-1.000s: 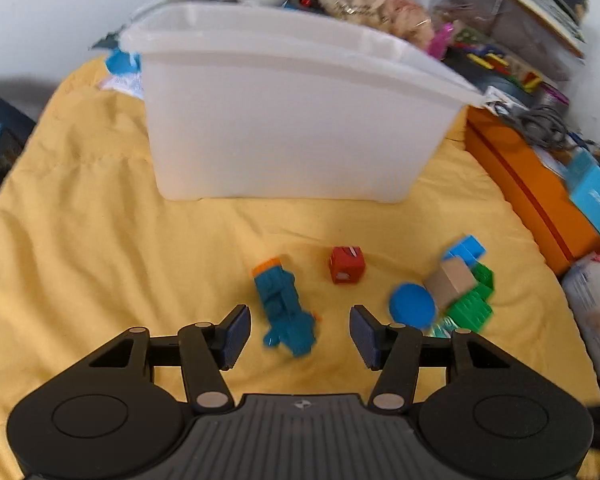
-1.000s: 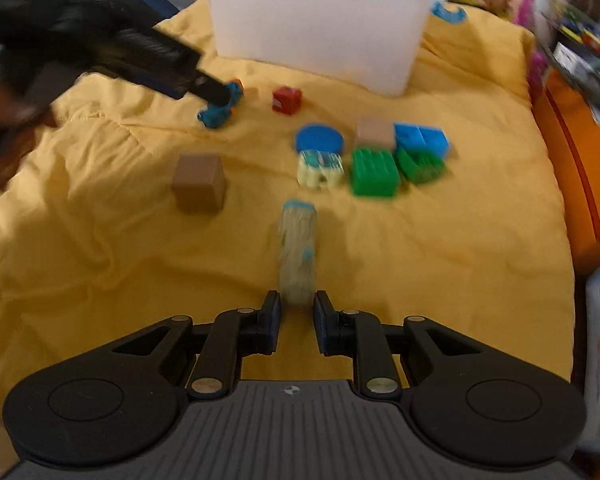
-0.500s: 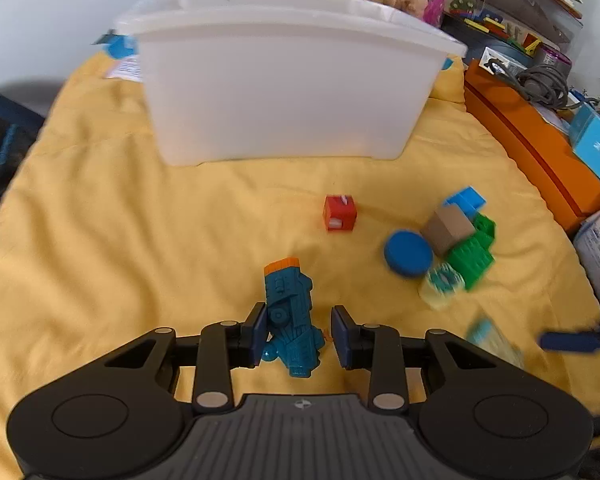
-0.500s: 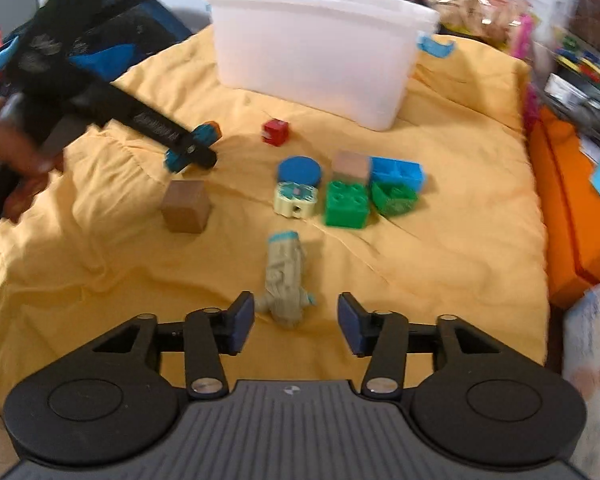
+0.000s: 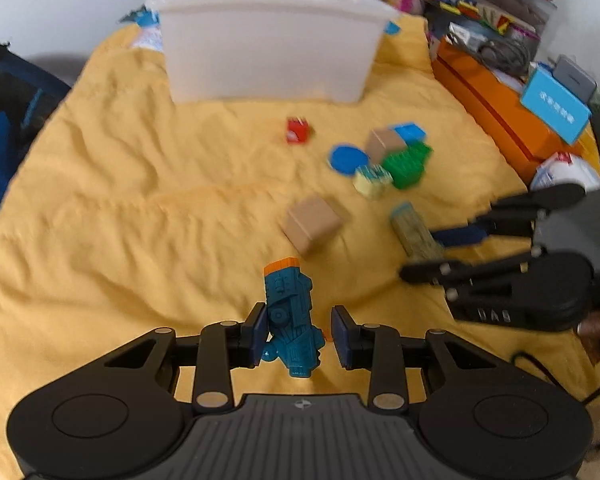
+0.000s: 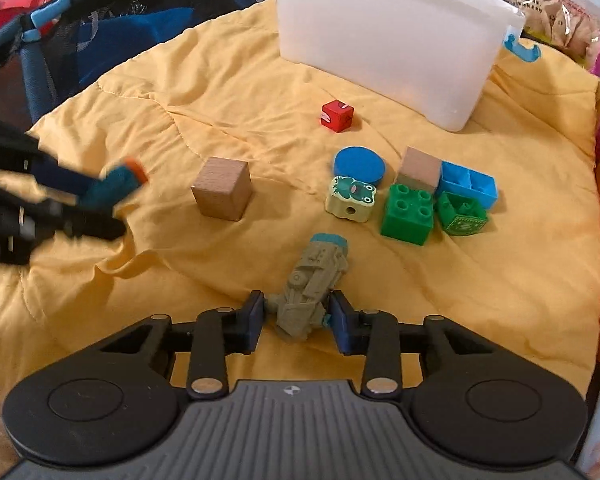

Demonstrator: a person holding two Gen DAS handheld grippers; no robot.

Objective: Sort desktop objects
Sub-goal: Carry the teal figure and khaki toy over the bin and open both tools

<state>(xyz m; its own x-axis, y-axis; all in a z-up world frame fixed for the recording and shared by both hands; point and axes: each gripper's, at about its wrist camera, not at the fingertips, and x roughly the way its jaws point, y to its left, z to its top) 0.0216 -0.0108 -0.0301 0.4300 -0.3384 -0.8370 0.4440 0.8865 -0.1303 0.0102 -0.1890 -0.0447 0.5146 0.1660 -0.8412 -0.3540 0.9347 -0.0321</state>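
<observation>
Two tongs work over a yellow quilt (image 6: pixel 480 280) before a white bin (image 6: pixel 380 32): the left tongs (image 5: pixel 300 330) pinch a teal toy (image 5: pixel 292 320), while the right tongs (image 6: pixel 298 320) are closing around an olive toy (image 6: pixel 312 280).

the left gripper (image 5: pixel 300 330) holds a teal toy (image 5: pixel 291 320) above the yellow cloth (image 5: pixel 140 220); a white bin (image 5: pixel 268 44) stands beyond.
</observation>
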